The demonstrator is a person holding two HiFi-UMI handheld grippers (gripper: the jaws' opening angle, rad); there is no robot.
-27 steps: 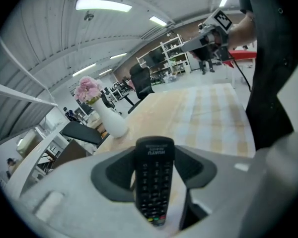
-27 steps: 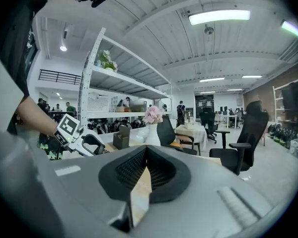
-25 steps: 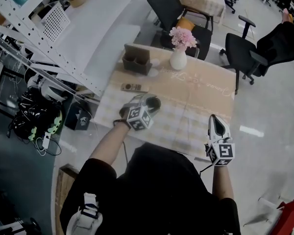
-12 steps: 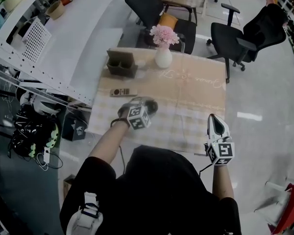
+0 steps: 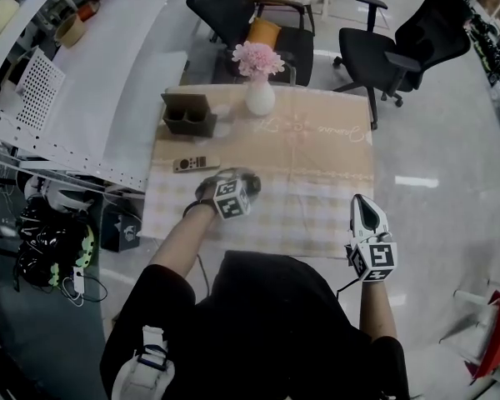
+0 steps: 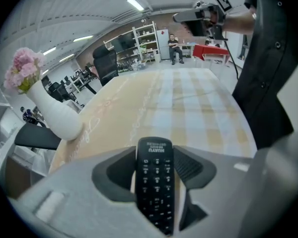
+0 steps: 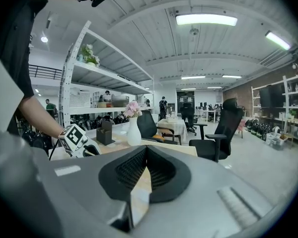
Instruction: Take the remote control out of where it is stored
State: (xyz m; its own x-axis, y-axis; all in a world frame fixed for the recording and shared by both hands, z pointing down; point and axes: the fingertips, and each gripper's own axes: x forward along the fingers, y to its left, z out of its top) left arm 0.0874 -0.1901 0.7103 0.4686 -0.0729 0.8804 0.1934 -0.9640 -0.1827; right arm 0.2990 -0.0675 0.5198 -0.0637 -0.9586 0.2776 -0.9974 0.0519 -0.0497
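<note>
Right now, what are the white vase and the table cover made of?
The vase is probably glazed ceramic: it is smooth, white and opaque with a soft shine, though plastic is possible. The table cover looks like woven cloth or wipeable vinyl: it is matte with beige checks and lies flat to the edge.

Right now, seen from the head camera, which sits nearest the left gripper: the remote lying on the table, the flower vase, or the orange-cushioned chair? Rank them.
From the left gripper:
1. Remote, on the table, just left.
2. Flower vase, table's far edge.
3. Orange-cushioned chair, beyond the table.
</note>
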